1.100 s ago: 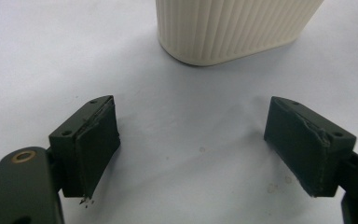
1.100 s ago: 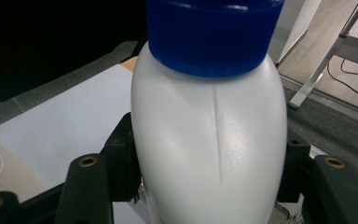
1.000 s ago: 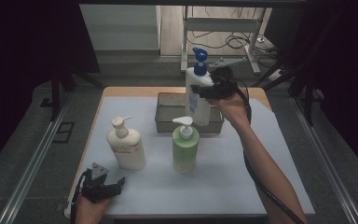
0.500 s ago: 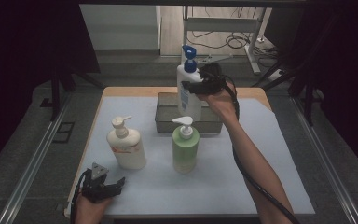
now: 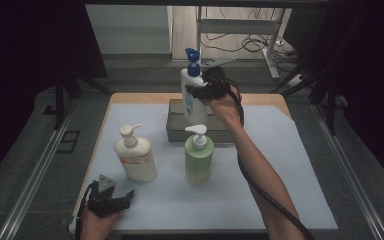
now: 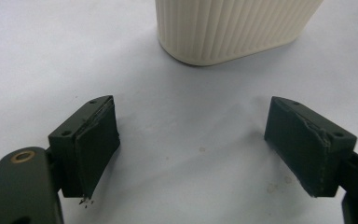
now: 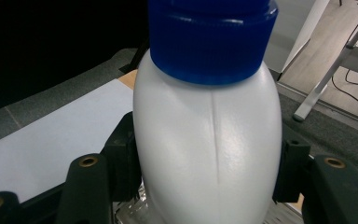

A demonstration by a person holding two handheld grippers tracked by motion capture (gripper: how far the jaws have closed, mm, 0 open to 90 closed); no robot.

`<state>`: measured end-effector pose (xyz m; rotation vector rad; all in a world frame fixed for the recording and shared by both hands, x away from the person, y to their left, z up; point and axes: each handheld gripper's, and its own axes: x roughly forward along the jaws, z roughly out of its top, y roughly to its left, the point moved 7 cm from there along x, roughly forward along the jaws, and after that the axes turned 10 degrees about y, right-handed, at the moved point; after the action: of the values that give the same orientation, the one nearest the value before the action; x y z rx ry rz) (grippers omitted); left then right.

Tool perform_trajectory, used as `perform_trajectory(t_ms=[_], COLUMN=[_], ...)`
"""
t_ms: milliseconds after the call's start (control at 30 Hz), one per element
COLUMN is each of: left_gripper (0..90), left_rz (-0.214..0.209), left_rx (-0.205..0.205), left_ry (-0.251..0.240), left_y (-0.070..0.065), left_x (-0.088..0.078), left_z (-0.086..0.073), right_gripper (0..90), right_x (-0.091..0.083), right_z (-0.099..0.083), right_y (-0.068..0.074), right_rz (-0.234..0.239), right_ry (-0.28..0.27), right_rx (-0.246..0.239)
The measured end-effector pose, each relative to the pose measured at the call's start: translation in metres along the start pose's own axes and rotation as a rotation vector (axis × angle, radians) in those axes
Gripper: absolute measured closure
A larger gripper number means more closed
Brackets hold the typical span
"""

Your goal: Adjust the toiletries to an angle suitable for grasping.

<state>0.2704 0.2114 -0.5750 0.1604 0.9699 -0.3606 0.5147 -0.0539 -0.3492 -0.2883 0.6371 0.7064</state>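
Clearly the white bottle with the blue pump (image 5: pixel 192 97) is the thing in hand: it hangs upright over the grey tray (image 5: pixel 175 129) at the far middle of the tabletop (image 5: pixel 290 165), and whether its base touches the tray floor I cannot tell. The right claw (image 5: pixel 196 91) is clamped on its shoulder, one pad pressed to each flank just under the blue collar (image 7: pixel 213 39). Gripping that high probably keeps the body plumb and leaves the base free to settle into the tray. The forearm reaches in from the near right, so the claw comes at the bottle from the side and avoids the pump head.

Nearer the person, the green bottle (image 5: pixel 198 159) stands just in front of the tray, and the cream bottle (image 5: pixel 135 156) stands to its left, both upright and well apart from the carried one. The left claw (image 5: pixel 111 199) rests at the near left corner with its jaws wide apart and nothing between them; the cream bottle's ribbed base (image 6: pixel 235 28) lies just beyond its pads, seemingly the next candidate.

Against the picture a second earlier, the white bottle and the right hand have shifted leftward toward the tray's left part and dropped slightly. The grip width is unchanged, and the left hand and both standing bottles have not moved.
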Motion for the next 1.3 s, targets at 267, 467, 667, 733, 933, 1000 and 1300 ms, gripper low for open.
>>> perform_trajectory(t_ms=[267,467,667,733,933,1000,1300], left_gripper=[17.0,17.0,17.0,17.0,17.0,17.0,17.0], left_rz=[0.000,-0.002,-0.002,-0.002,-0.001,-0.001,-0.001], left_rx=[0.000,-0.004,-0.003,-0.003,-0.003,-0.003,-0.003], left_ry=[0.000,0.002,0.003,0.003,0.003,0.003,0.002], left_y=[0.000,0.000,0.000,0.000,0.000,0.000,0.000], left_x=[0.000,0.000,0.000,0.000,0.000,0.000,0.000], left_z=[0.000,0.000,0.000,0.000,0.000,0.000,0.000], right_gripper=[40.8,40.8,40.7,40.8,40.7,40.7,40.7], right_x=[0.015,0.022,0.024,0.024,0.025,0.026,0.034], right_z=[-0.003,-0.009,-0.018,-0.022,-0.031,-0.035,-0.049], right_y=[0.004,0.007,0.008,0.007,0.006,0.006,0.011], right_rz=[0.004,0.011,0.029,0.030,0.038,0.038,0.043], right_ry=[0.008,0.025,0.038,0.042,0.059,0.064,0.091], right_rx=[-0.001,-0.008,0.004,0.001,0.007,0.001,-0.016])
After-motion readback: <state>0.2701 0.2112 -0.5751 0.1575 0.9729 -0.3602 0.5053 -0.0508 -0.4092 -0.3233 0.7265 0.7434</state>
